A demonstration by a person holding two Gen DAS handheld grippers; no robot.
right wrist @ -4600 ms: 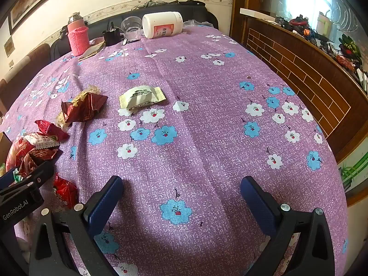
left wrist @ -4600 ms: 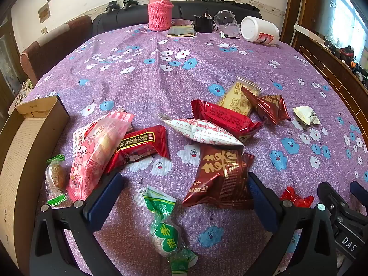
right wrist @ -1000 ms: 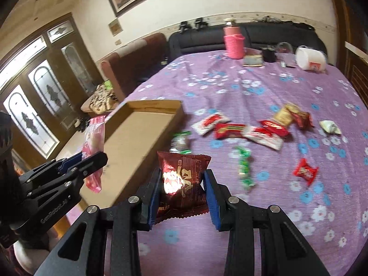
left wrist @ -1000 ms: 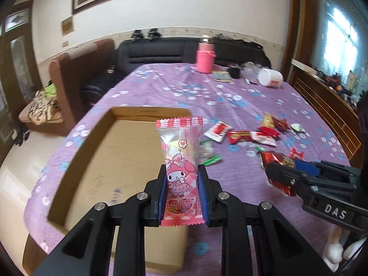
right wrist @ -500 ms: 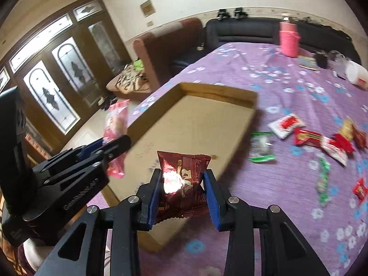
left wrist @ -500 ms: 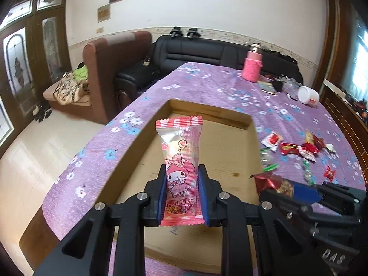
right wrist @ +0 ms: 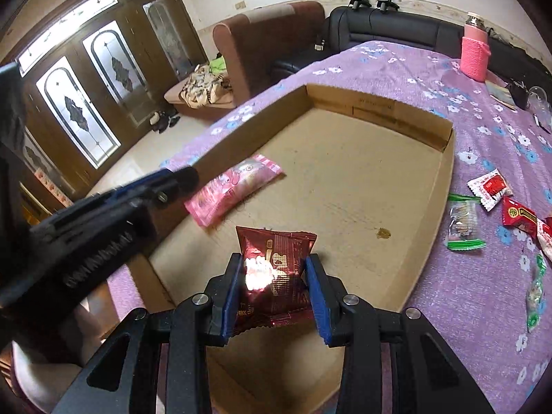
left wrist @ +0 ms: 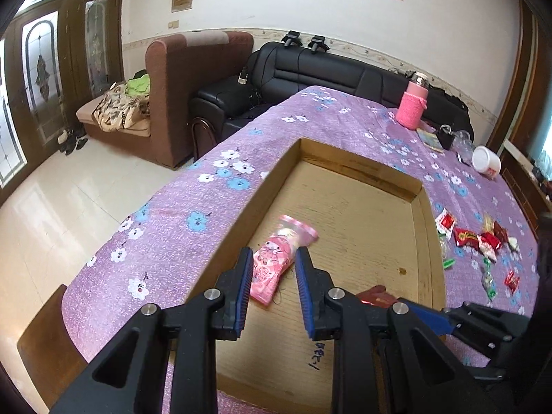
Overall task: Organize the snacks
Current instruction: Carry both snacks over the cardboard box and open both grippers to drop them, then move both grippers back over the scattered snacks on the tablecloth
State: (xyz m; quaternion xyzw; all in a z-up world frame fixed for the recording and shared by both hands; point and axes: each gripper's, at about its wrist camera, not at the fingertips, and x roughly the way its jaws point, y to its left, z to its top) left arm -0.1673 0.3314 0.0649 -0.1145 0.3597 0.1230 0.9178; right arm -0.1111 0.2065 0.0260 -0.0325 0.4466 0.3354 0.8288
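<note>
A shallow cardboard box (left wrist: pixel 276 179) (right wrist: pixel 379 103) sits on the purple flowered tablecloth. A pink cartoon snack packet (left wrist: pixel 286 238) (right wrist: pixel 234 186) lies on the box floor by its left wall. My left gripper (left wrist: pixel 273 253) hangs just above it, its jaws opening, and the pads no longer press on the packet. My right gripper (right wrist: pixel 274 258) hovers over the near part of the box, shut on a dark red foil snack packet (right wrist: pixel 276 248). The right wrist view shows the left gripper (right wrist: pixel 186 174) at its left side. Part of the red packet (left wrist: pixel 374 295) shows in the left wrist view.
Several loose snacks (left wrist: pixel 476 238) (right wrist: pixel 490 189) lie on the cloth right of the box. A pink bottle (left wrist: pixel 412 107), a white jar (left wrist: pixel 486 164) and small items stand at the far end. The table edge drops to the floor on the left, with sofas beyond.
The left jaws have parted and the pink packet has fallen from them onto the box floor. Both grippers have moved left over the box, and the right still holds the red packet.
</note>
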